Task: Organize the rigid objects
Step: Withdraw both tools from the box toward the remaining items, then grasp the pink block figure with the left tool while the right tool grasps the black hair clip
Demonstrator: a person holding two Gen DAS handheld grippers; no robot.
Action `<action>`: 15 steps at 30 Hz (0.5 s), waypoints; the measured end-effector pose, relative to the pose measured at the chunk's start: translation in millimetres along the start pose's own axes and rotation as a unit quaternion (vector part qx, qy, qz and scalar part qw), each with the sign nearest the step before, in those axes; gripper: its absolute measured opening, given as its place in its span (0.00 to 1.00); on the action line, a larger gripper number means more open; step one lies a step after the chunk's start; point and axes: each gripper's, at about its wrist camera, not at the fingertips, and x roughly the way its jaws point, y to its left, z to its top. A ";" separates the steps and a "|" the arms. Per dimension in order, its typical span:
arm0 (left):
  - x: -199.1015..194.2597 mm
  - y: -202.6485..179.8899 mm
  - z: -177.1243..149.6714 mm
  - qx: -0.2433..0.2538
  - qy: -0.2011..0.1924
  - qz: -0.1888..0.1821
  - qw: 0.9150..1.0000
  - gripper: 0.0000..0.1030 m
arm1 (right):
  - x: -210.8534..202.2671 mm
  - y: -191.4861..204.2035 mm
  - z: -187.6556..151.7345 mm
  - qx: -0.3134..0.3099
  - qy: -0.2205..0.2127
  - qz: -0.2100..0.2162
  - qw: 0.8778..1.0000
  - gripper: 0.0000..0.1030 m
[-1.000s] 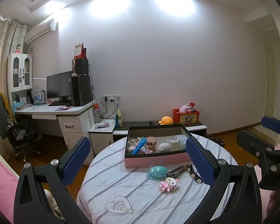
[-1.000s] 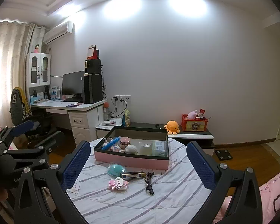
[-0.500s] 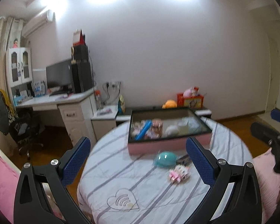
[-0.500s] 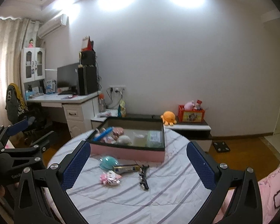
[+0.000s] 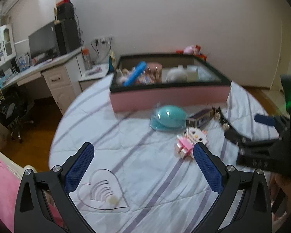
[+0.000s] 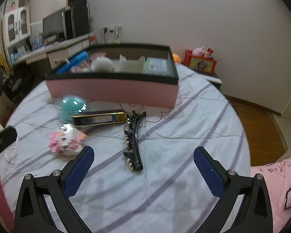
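A pink box with a black rim (image 5: 168, 95) (image 6: 114, 89) stands at the far side of a round striped table and holds several items. In front of it lie a teal dome (image 5: 167, 117) (image 6: 72, 106), a dark flat box with gold edges (image 6: 99, 118) (image 5: 199, 117), a pink block toy (image 5: 189, 142) (image 6: 66, 141) and a black studded hair clip (image 6: 132, 139). My left gripper (image 5: 143, 167) is open and empty above the table, the toy by its right finger. My right gripper (image 6: 143, 167) is open and empty, just short of the clip.
The table (image 5: 106, 132) (image 6: 184, 139) has a drop to wooden floor all round. A desk with monitor (image 5: 48, 44) stands left, a low cabinet with a red crate (image 6: 201, 61) behind. The right gripper's body (image 5: 265, 141) shows at the left view's right edge. Pink bedding (image 6: 277, 184) lies nearby.
Both grippers have tilted down and moved forward toward the table; the objects now look much larger and closer. Both stay open and empty.
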 end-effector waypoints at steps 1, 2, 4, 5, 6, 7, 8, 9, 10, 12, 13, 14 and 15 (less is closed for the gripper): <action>4.6 -2.4 -1.0 0.002 0.005 -0.002 1.000 1.00 | 8.3 -0.2 1.9 -0.004 0.012 0.006 1.000 0.87; 10.6 -5.8 -1.8 0.004 0.013 -0.005 1.000 1.00 | 13.0 -1.1 3.3 -0.007 0.019 0.015 1.000 0.75; 18.3 -10.5 -1.9 0.006 0.022 -0.011 1.000 1.00 | 22.2 -2.0 4.1 -0.015 0.036 0.029 0.999 0.60; 22.9 -13.8 -1.8 0.008 0.029 -0.013 0.999 1.00 | 24.2 -1.7 3.7 -0.022 0.040 0.034 0.998 0.55; 26.0 -16.5 -1.5 0.010 0.034 -0.014 0.999 1.00 | 23.0 -2.0 3.2 -0.026 0.037 0.041 0.998 0.46; 30.1 -20.3 -0.9 0.013 0.038 -0.014 0.999 1.00 | 21.9 -1.8 3.4 -0.029 0.035 0.048 0.998 0.36; 33.9 -24.2 0.0 0.016 0.043 -0.016 0.999 1.00 | 20.8 -3.7 2.2 -0.031 0.036 0.049 0.998 0.21; 37.7 -29.0 0.8 0.020 0.048 -0.018 0.998 1.00 | 18.5 -6.9 0.5 -0.031 0.035 0.048 0.998 0.18; 40.0 -32.3 1.7 0.023 0.050 -0.023 0.998 1.00 | 14.5 -12.2 -2.7 -0.024 0.031 0.049 0.998 0.18; 45.4 -39.0 3.2 0.019 0.058 -0.043 0.997 1.00 | 9.3 -20.8 -9.0 -0.011 0.027 0.049 0.998 0.18; 48.2 -41.2 3.6 0.017 0.063 -0.050 0.997 1.00 | 7.5 -25.0 -11.7 -0.004 0.025 0.049 0.998 0.18; 51.2 -44.2 3.6 0.014 0.067 -0.056 0.996 1.00 | 8.1 -27.4 -13.4 0.001 0.024 0.054 0.998 0.18; 53.9 -47.2 3.6 0.013 0.071 -0.058 0.996 1.00 | 7.5 -29.8 -14.6 0.008 0.020 0.059 0.998 0.18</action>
